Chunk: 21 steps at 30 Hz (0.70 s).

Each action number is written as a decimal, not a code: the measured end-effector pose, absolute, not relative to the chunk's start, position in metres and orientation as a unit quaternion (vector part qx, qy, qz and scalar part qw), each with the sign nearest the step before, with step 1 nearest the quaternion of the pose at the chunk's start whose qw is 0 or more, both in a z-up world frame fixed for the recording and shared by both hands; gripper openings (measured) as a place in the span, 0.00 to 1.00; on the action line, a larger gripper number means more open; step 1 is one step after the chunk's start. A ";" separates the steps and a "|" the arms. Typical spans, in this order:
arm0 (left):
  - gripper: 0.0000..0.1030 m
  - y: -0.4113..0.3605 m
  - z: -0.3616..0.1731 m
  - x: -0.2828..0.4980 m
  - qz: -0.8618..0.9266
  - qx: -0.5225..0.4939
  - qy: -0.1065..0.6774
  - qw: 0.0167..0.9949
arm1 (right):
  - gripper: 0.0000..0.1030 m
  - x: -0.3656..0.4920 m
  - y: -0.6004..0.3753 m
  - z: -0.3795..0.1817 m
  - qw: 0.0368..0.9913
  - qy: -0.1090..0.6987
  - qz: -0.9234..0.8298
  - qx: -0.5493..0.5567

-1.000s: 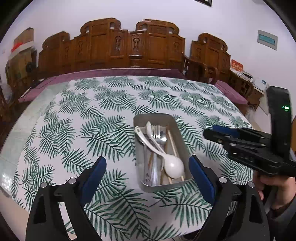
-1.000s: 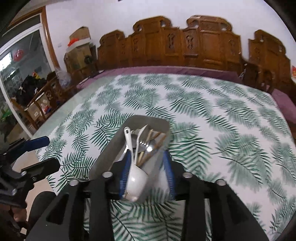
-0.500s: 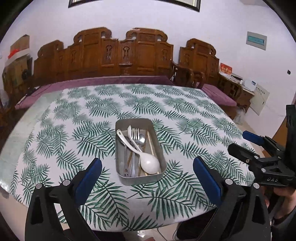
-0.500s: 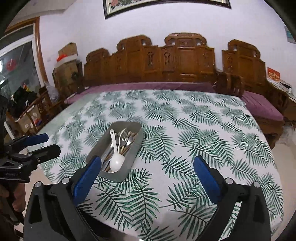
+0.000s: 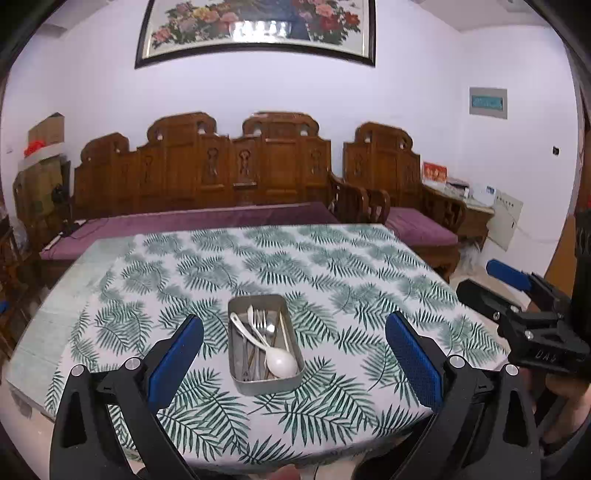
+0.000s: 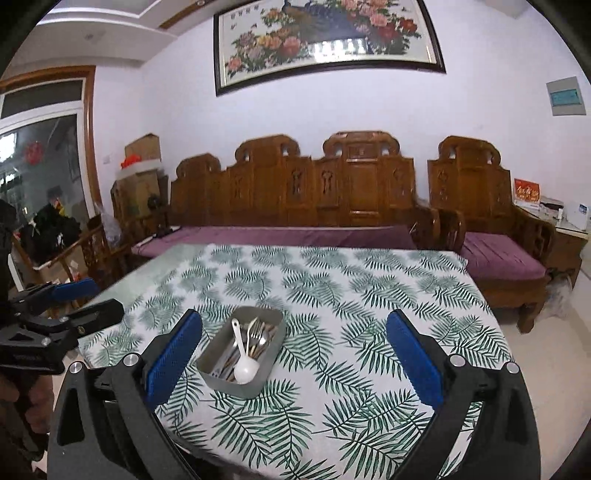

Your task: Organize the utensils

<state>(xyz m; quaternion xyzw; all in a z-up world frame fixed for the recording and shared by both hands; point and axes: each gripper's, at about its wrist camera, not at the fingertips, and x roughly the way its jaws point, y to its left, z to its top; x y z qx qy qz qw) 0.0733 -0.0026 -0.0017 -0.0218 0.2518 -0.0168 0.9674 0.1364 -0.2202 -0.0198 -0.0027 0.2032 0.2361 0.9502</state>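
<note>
The metal tray (image 5: pixel 264 382) sat on the leaf-print tablecloth (image 5: pixel 332 280), near the table's front edge, and it held all the utensils we could see: a white spoon (image 5: pixel 281 362) lying across the top with its bowl toward us, a fork (image 5: pixel 259 320) and what looked like chopsticks (image 5: pixel 283 332) beneath it. Nothing lay loose on the cloth.

A second earlier, our right gripper (image 6: pixel 293 354) had been down at the tray with its blue pads on either side of the spoon's bowl. By this moment its jaws had opened to their full spread, with nothing between them, and it had drawn up and away, so the tray appeared small and well apart from it. Our left gripper (image 5: pixel 293 354) was also spread wide and empty, and it too had backed off, so that the wooden bench (image 5: pixel 236 166) and the framed flower painting (image 5: pixel 258 26) had come into view.

We judged that the spoon had been the last piece to go in and that the organizing was done, or very nearly so.
</note>
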 end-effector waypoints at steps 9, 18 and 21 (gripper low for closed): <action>0.92 -0.005 0.014 0.059 -0.009 -0.019 0.230 0.973 | 0.97 0.123 -0.228 -0.008 0.954 0.186 0.236 0.004; 0.92 -0.007 0.012 0.057 0.002 -0.013 0.225 0.974 | 0.97 0.121 -0.228 -0.005 0.955 0.181 0.236 0.003; 0.92 -0.007 0.012 0.057 0.002 -0.017 0.225 0.974 | 0.97 0.120 -0.228 -0.005 0.954 0.182 0.237 0.003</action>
